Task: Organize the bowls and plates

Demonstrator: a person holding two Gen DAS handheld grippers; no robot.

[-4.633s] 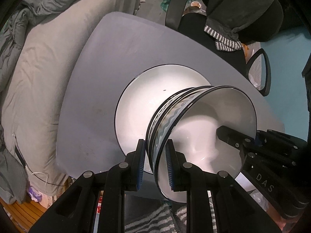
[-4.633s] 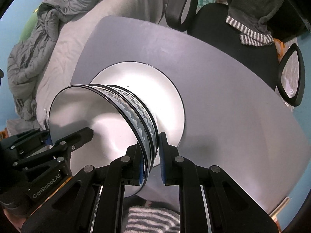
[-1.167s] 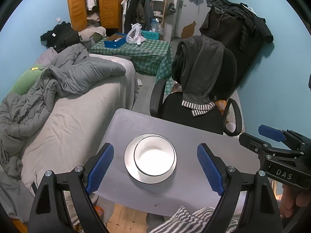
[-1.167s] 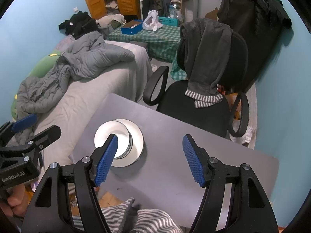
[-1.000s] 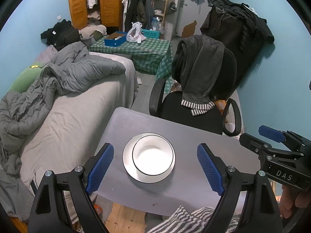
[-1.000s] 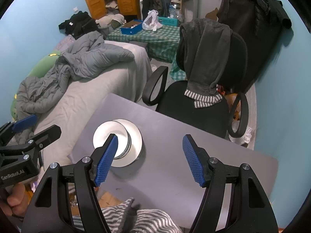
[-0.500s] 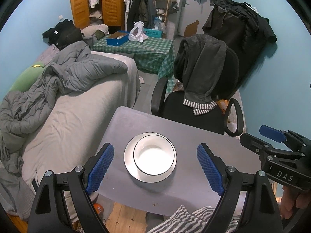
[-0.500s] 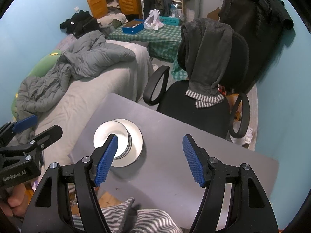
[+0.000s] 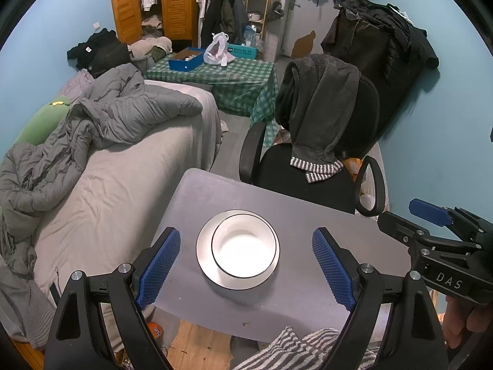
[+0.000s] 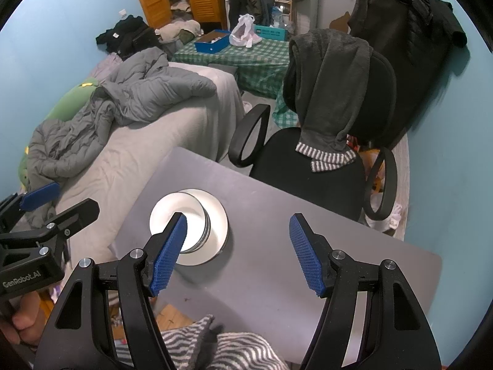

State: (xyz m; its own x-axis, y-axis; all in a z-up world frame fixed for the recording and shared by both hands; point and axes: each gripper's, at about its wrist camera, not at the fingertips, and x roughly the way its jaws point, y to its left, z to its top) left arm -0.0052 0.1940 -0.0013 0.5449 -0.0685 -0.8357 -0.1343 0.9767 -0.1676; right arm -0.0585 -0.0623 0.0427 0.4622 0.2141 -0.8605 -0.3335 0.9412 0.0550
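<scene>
On the grey table point(image 9: 308, 215), toward its left edge beside the bed point(image 9: 117, 185), we see the plate point(image 9: 205, 256) lying flat with stacked bowls point(image 9: 245, 246) upright on it, mouths up. Our left gripper point(image 9: 246, 262) and right gripper point(image 10: 237, 252) hang above, jaws wide, empty, well clear.

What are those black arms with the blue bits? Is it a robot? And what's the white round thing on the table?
No robot here. A person holds a claw tool in each hand, and each claw carries a camera looking out along its fingers. One picture comes from the left claw, the other from the right claw. The blue bits are grippy pads. Both claws are open and hold nothing. On the grey table sits a white plate with stacked bowls standing on it. Behind are a black chair and a bed.
</scene>
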